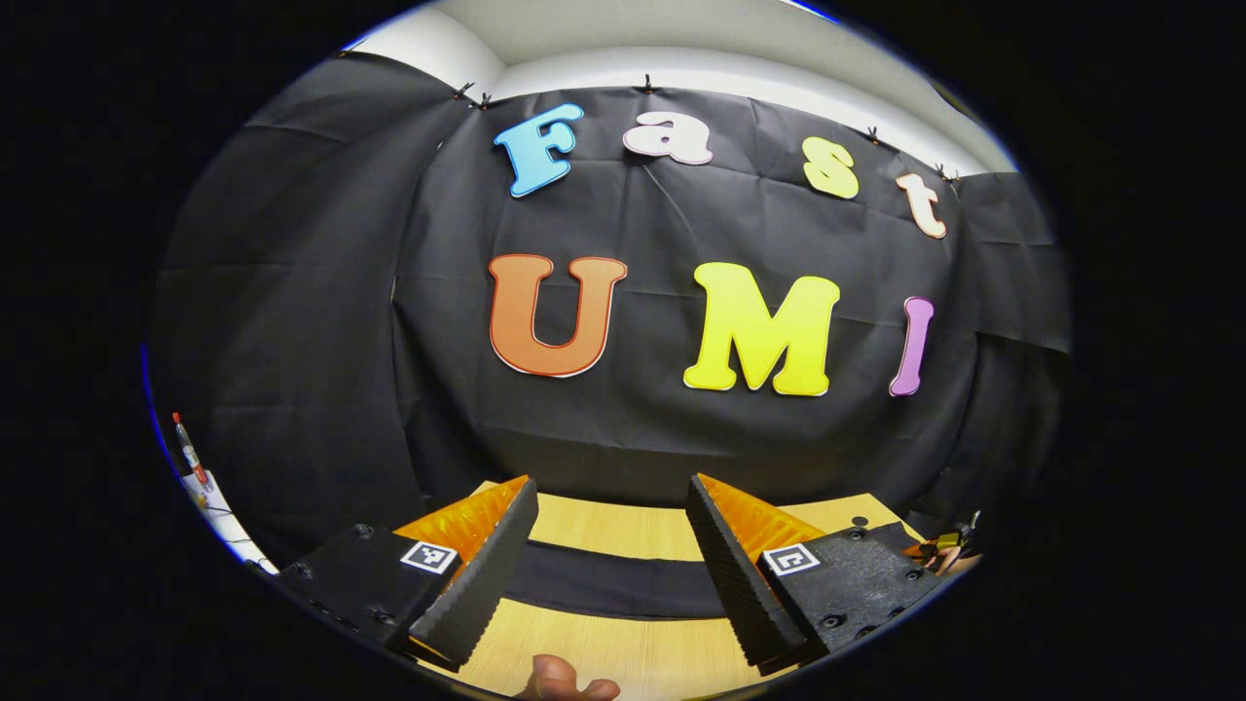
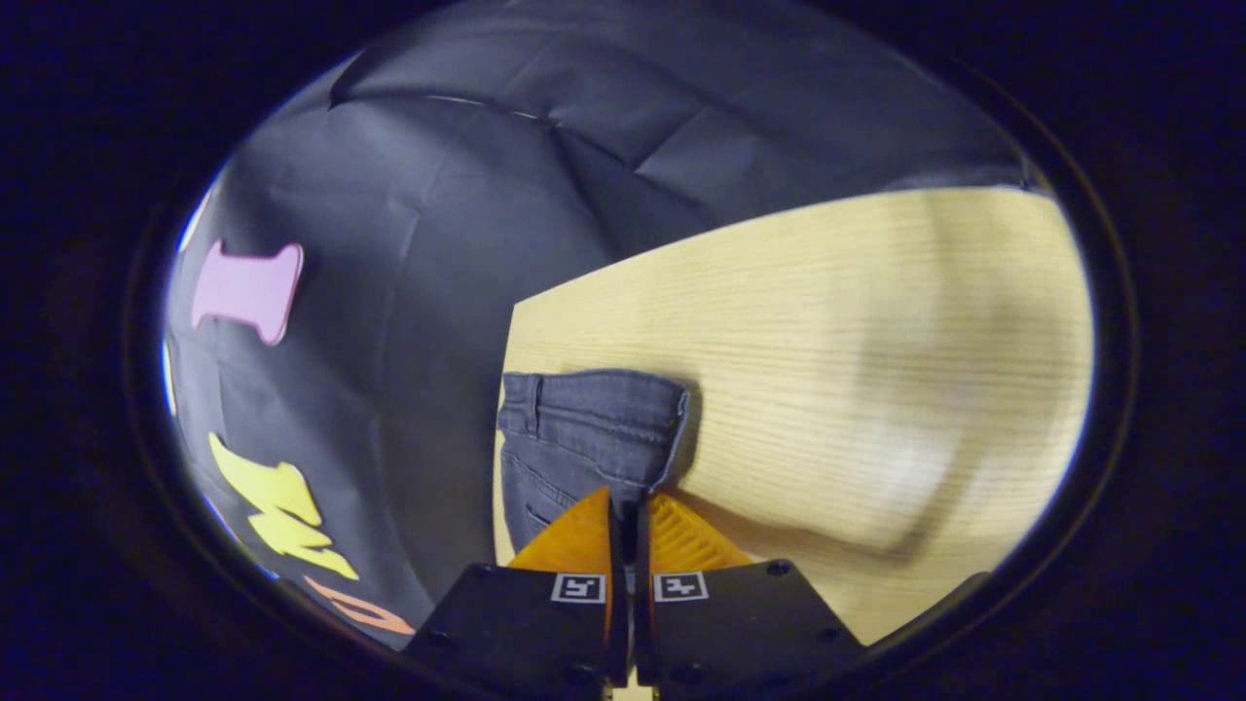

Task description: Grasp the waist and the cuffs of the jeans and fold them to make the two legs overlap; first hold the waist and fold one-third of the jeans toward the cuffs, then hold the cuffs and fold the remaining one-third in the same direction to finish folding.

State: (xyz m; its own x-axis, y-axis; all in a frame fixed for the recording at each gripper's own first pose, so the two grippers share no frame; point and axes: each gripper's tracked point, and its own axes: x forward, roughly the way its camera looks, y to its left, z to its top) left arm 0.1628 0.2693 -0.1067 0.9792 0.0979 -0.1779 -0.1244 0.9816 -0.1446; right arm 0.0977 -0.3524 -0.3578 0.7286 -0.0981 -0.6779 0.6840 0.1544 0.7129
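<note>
Left gripper view: my left gripper (image 1: 608, 535) hangs with its fingers wide apart over the table (image 1: 623, 657), the jeans (image 1: 613, 579) a dark band beyond them. My right gripper (image 2: 629, 511) has its fingers pressed together at the jeans' waist (image 2: 584, 428), though I cannot tell whether cloth is pinched.

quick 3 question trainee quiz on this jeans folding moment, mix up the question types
1. True or false: the left tongs stand wide open.
2. Which best describes the right tongs? A) open above bare table B) closed at the edge of the dark blue denim jeans C) resting on the booth wall
3. Fill in: the jeans lie on a light ____ table.

Key: 1 true; 2 B; 3 wooden
</note>
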